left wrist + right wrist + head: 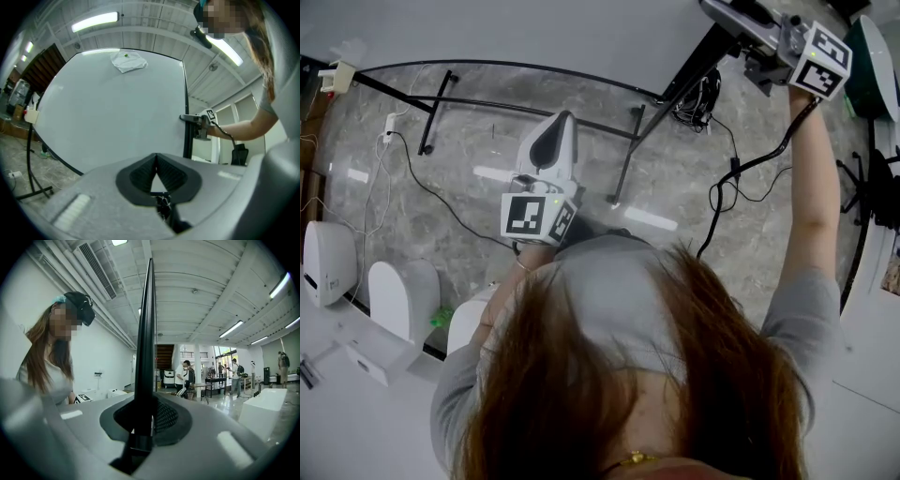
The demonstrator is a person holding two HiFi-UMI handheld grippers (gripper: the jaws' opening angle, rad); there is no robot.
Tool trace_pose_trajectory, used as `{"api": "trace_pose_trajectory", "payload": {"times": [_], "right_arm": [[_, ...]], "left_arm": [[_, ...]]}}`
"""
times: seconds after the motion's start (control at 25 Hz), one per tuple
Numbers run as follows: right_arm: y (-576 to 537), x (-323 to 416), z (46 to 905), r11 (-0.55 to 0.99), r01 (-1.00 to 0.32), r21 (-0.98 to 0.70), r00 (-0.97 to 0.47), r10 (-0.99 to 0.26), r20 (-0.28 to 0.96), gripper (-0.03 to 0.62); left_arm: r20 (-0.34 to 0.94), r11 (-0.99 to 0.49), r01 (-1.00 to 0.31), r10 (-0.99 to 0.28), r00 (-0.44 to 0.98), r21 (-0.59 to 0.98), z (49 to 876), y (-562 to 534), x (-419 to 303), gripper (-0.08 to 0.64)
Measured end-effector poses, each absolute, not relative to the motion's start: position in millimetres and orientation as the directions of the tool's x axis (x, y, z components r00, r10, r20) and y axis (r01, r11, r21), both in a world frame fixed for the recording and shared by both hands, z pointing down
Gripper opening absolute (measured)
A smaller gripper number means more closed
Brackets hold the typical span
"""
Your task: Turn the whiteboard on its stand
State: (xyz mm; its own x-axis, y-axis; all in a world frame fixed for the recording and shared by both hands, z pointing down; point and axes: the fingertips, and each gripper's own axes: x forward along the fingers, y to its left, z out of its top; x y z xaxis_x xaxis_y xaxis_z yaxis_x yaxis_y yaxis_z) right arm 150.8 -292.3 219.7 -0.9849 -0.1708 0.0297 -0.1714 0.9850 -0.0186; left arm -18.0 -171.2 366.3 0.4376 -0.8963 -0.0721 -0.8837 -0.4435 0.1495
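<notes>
- Head view: grey marble floor (722, 272) with a black cable (741, 178) trailing across it. The whiteboard (534, 33) fills the top of the frame, its dark rim sweeping left to right and its upper part cut off. The black stand (534, 106) is below it. The right hand-held gripper (741, 21) is at the board's right end, and the left hand-held gripper (560, 127) is held apart, near the stand. Hair hides the lower frame.
- Left gripper view: the whiteboard (112, 108) shows its broad white face, with a cloth (127, 61) at its far edge. The right hand-held gripper (186, 117) clamps its right rim. The left hand-held gripper (157, 161) has its tips together and is empty.
- Right gripper view: the whiteboard (149, 333) is edge-on and runs up the frame under a ribbed ceiling (201, 282). The right hand-held gripper (143, 413) is narrow, pinching the rim. People (187, 373) beyond are small and indistinct.
</notes>
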Motion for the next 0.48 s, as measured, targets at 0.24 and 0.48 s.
{"api": "trace_pose_trajectory", "payload": {"times": [0.24,0.48], "right_arm": [[-286,142,211,0.989,-0.145,0.039,-0.988,-0.146,0.039,0.052],[-287,143,213,0.99,-0.139,0.035,-0.989,-0.141,0.046,0.052]], "left_arm": [[-0.067,-0.431,-0.886,-0.902,0.426,0.17,370,-171,-26,0.003],[-0.062,-0.434,-0.883,-0.901,0.43,0.179,372,-170,-21,0.003]]}}
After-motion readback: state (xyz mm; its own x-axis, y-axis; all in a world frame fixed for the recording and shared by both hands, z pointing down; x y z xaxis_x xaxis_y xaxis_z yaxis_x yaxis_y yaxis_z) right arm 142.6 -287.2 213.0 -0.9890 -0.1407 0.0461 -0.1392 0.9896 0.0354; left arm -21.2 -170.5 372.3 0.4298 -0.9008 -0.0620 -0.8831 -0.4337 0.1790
